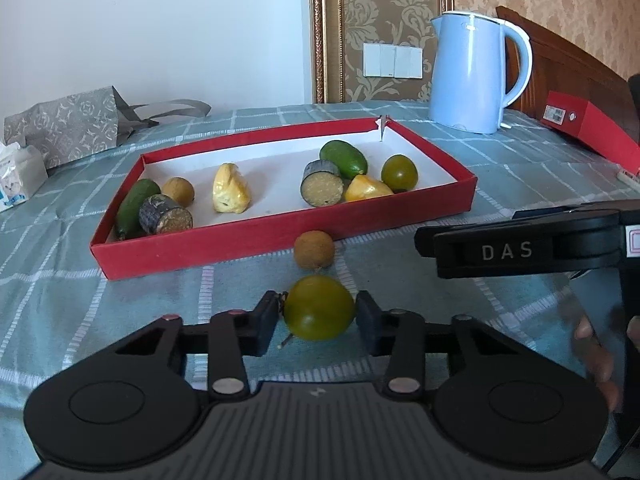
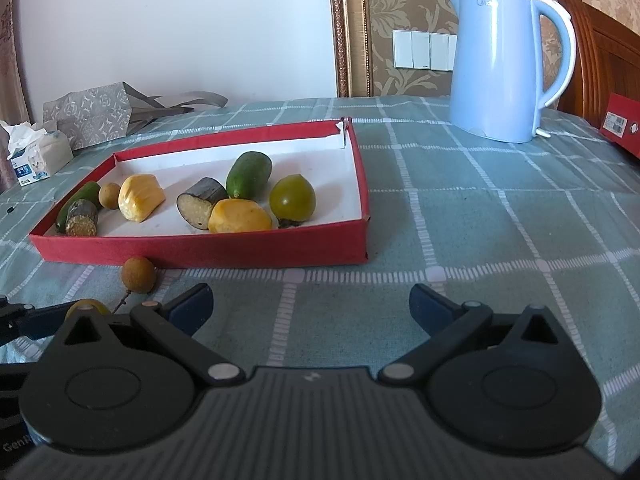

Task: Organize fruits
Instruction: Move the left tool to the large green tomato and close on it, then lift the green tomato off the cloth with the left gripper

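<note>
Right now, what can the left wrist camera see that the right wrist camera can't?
Only the left wrist view shows the left tool shut on the round green fruit, plus a hand holding the other tool.

Only the right wrist view shows the right tool open over bare cloth.

Both show the red tray of fruit, the brown fruit outside it, and the blue kettle.

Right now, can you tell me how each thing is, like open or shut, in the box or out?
left gripper: shut on the green round fruit.
right gripper: open, nothing between its fingers.
red box: lidless, fruit pieces lying inside.
brown round fruit: outside the box, on the checked cloth.
blue kettle: upright, lid down.
</note>
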`<action>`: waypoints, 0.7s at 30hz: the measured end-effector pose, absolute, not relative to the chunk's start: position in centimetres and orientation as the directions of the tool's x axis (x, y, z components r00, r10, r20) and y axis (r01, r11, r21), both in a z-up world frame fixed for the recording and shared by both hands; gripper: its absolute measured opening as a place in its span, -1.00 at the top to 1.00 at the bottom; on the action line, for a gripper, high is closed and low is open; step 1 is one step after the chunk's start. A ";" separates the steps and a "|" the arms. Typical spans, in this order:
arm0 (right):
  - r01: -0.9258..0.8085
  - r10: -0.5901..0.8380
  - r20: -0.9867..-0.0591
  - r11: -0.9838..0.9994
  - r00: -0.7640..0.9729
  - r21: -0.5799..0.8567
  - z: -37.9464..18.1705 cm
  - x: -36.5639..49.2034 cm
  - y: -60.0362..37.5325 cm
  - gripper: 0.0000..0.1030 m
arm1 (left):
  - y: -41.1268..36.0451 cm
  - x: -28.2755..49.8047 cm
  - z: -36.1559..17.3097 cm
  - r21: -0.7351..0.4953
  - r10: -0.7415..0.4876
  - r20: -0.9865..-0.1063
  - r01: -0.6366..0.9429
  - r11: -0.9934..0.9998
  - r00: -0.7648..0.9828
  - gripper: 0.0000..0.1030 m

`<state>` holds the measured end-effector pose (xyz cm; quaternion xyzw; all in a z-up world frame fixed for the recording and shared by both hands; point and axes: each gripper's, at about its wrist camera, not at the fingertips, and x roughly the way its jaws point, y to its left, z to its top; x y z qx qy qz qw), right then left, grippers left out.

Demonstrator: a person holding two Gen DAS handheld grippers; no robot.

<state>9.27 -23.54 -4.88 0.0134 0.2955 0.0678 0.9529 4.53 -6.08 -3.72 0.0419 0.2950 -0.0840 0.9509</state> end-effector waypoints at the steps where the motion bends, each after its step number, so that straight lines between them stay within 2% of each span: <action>1: -0.123 0.138 -0.561 0.990 0.816 0.065 -4.9 9.3 -23.5 -1.00 | -6.0 4.6 -3.7 0.026 -0.138 -0.568 0.185 0.982 0.811 0.21; 14: -0.129 0.154 -0.562 0.988 0.812 0.084 -4.9 9.3 -23.7 -1.00 | -5.1 4.5 -3.7 -0.022 -0.180 -0.565 0.204 0.979 0.805 0.28; 21: -0.125 0.155 -0.571 0.988 0.806 0.093 -5.0 9.5 -23.8 -1.00 | -3.1 4.2 -3.5 -0.033 -0.164 -0.565 0.176 0.984 0.809 0.28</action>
